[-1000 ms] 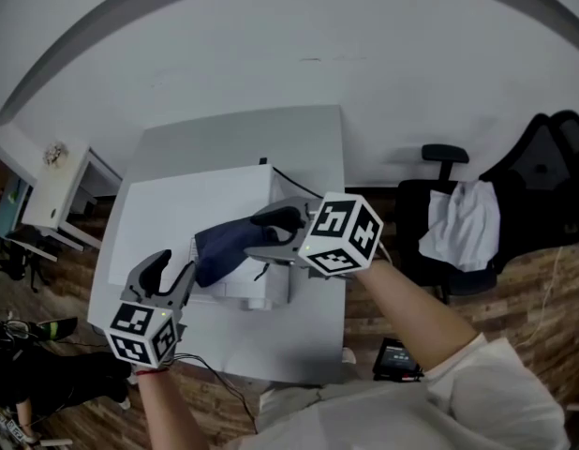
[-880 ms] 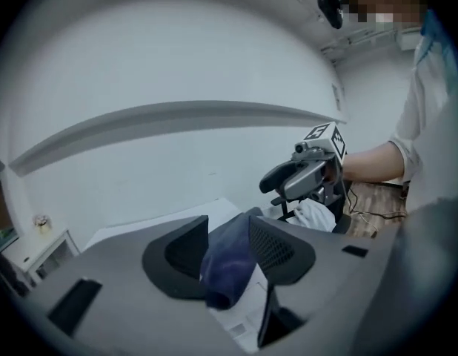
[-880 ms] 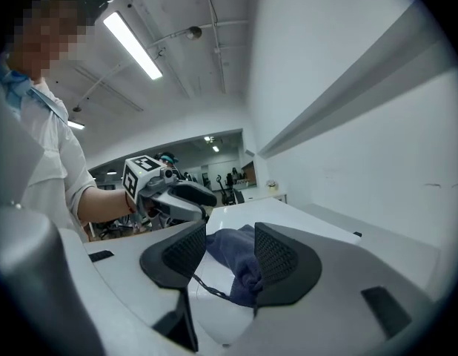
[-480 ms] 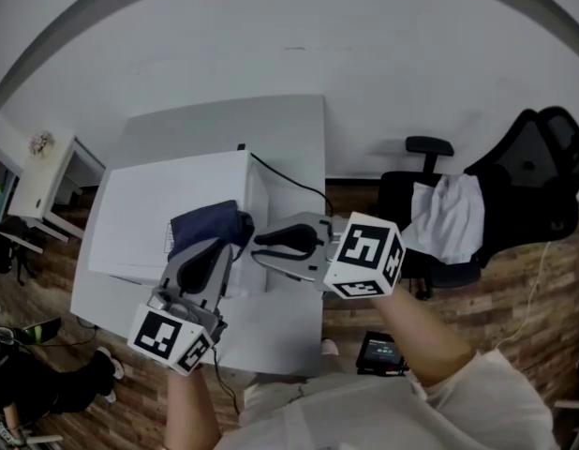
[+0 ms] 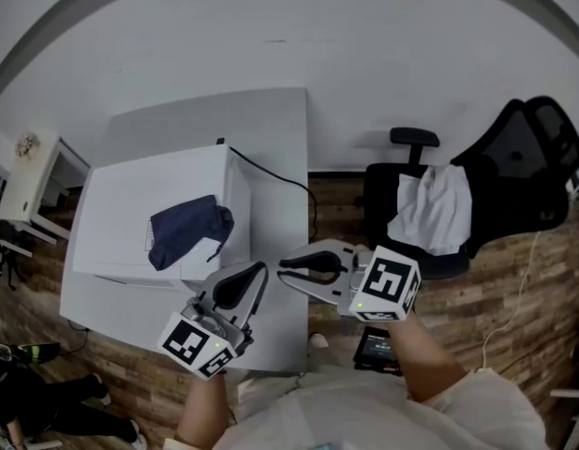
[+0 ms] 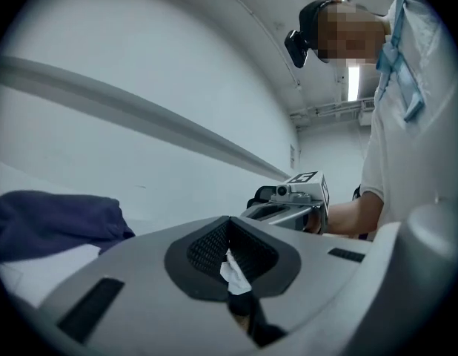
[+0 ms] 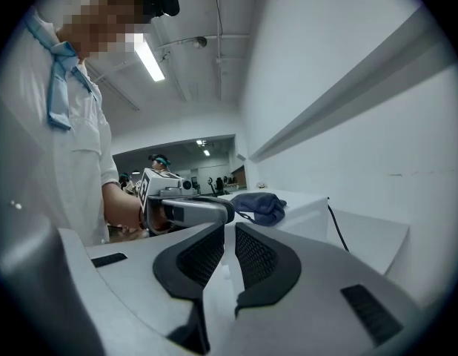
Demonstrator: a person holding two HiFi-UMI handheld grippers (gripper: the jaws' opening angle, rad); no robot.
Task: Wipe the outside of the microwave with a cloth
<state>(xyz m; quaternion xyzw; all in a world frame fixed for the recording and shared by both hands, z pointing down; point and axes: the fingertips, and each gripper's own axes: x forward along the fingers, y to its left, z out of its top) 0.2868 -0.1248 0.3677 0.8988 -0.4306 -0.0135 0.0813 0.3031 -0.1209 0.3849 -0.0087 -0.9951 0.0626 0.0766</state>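
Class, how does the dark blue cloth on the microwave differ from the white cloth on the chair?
Colour: the dark blue cloth is dark, the white cloth pale. Place: the dark blue cloth lies atop the microwave, the white cloth on the office chair. Both are crumpled and unheld.

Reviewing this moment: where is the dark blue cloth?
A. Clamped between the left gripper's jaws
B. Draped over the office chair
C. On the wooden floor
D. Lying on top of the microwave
D: the dark blue cloth lies bunched on the top panel of the white microwave, as the head view shows, and both gripper views show it resting there too.
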